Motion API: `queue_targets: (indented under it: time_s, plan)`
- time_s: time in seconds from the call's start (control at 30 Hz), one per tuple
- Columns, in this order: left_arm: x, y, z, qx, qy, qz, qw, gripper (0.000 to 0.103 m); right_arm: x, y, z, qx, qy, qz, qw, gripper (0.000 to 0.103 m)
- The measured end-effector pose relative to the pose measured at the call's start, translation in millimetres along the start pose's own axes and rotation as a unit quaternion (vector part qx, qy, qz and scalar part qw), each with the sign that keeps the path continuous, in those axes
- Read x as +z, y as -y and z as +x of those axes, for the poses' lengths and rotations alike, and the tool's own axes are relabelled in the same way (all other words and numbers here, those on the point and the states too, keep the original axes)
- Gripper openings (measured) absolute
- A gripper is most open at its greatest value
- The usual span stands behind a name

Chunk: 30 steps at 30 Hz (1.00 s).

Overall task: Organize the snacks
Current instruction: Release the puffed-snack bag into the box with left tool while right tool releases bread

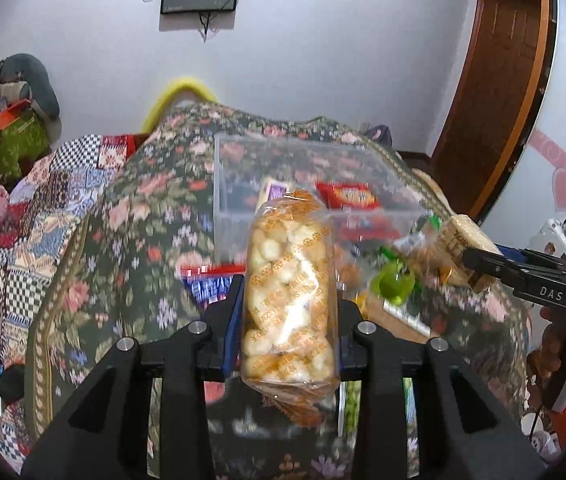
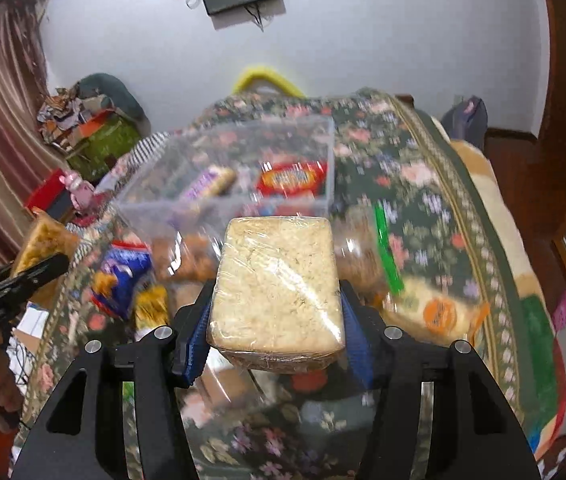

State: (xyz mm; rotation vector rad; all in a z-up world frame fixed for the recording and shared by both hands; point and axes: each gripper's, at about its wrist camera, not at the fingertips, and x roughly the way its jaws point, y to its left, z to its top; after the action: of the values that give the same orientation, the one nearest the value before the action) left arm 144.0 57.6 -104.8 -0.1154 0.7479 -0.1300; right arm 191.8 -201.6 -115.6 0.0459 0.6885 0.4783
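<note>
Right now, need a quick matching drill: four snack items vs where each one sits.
Items:
1. bag of round puffs
2. wrapped pale block
3. red cracker pack
4. blue snack bag

Places:
A. in the clear bin
B. in the right gripper
C. on the floral cloth, left of the block
D. in the left gripper

Pairs: 1-D, 2-B, 3-A, 4-C

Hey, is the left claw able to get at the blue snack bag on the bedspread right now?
Probably not yet. The left claw is already shut on a bag of puffs, so nothing else fits between its fingers. The blue snack bag lies uncovered; the puffs would need dropping in the clear box first.
</note>
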Motion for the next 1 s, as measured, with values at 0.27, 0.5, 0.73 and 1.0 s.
queue_targets:
  time_s: [0.27,0.5,0.73,1.0]
  plan:
    - [41,-1,10,0.001,0.027,0.0,0.9996,0.035,39,-14,0,0.007,0.042,-0.019,0.999,0.053]
    - [70,-6,34,0.004,0.03,-0.011,0.9995,0.035,65,-24,18,0.017,0.053,-0.027,0.998,0.053]
    - [88,-9,72,0.007,0.013,-0.007,0.9999,0.035,84,-28,54,0.032,0.033,-0.015,0.999,0.053]
    - [98,-18,114,0.009,-0.026,-0.017,0.9995,0.035,96,-32,100,0.027,-0.008,-0.01,1.0,0.053]
